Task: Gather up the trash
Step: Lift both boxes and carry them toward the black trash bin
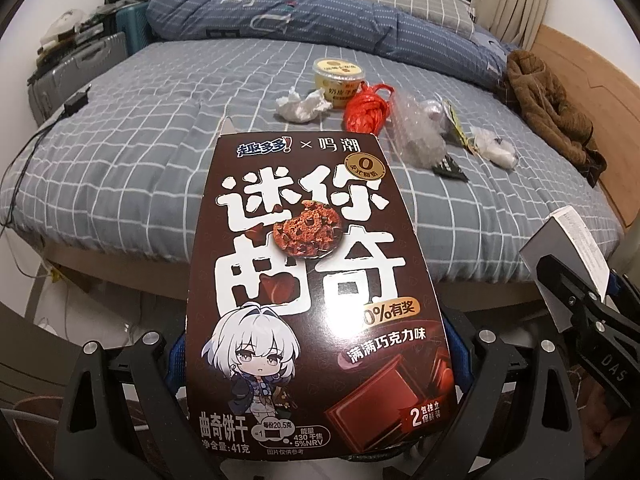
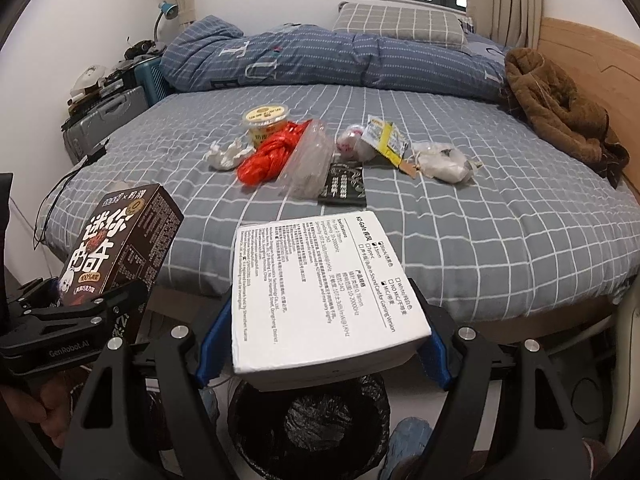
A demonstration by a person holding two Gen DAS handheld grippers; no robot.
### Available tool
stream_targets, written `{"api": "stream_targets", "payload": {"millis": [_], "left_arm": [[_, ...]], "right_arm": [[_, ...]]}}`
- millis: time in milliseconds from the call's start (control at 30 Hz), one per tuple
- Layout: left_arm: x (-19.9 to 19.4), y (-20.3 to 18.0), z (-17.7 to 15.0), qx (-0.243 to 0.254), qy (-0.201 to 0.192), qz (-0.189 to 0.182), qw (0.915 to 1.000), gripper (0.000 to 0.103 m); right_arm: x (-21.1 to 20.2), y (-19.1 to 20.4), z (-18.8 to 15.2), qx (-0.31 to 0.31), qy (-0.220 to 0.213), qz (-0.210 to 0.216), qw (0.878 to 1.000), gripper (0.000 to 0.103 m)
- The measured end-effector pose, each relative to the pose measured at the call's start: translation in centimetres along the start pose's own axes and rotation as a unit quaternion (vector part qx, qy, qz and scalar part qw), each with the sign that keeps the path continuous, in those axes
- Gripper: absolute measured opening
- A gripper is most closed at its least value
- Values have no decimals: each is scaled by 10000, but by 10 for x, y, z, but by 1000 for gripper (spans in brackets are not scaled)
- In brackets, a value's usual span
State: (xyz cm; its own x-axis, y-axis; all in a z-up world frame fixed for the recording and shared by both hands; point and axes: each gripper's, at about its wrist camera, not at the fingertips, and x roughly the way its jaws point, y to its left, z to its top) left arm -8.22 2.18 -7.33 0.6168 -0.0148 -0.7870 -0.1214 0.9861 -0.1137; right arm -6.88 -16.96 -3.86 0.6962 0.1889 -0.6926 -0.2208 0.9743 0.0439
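My left gripper (image 1: pixel 316 364) is shut on a brown cookie box (image 1: pixel 308 248), whose sides sit between the blue pads (image 1: pixel 176 364). My right gripper (image 2: pixel 324 344) is shut on a white box (image 2: pixel 320 284) printed with small text. Under it stands a bin lined with a black bag (image 2: pixel 308 428). On the bed lie a yellow cup (image 2: pixel 267 122), a crumpled tissue (image 2: pixel 226 156), red plastic string (image 2: pixel 270 156), a clear bag (image 2: pixel 310 160), a black packet (image 2: pixel 345 188), a yellow-and-white wrapper (image 2: pixel 386 140) and a white wad (image 2: pixel 444 162).
The grey checked bed (image 2: pixel 480 232) fills the view, with a rolled blue duvet (image 2: pixel 320 60) and a pillow (image 2: pixel 400 24) at the back. A brown garment (image 2: pixel 556 112) lies against the wooden headboard (image 2: pixel 592 52). Suitcases (image 2: pixel 108 120) stand at the left, and a black cable (image 2: pixel 60 188) hangs there.
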Motion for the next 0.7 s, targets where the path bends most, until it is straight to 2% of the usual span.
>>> {"api": "stream_targets", "payload": {"millis": [700], "left_arm": [[13,14,-56,-135,478,52,9988,92]], "right_arm": [[10,4,-55,92,549,-63,9984,73]]}}
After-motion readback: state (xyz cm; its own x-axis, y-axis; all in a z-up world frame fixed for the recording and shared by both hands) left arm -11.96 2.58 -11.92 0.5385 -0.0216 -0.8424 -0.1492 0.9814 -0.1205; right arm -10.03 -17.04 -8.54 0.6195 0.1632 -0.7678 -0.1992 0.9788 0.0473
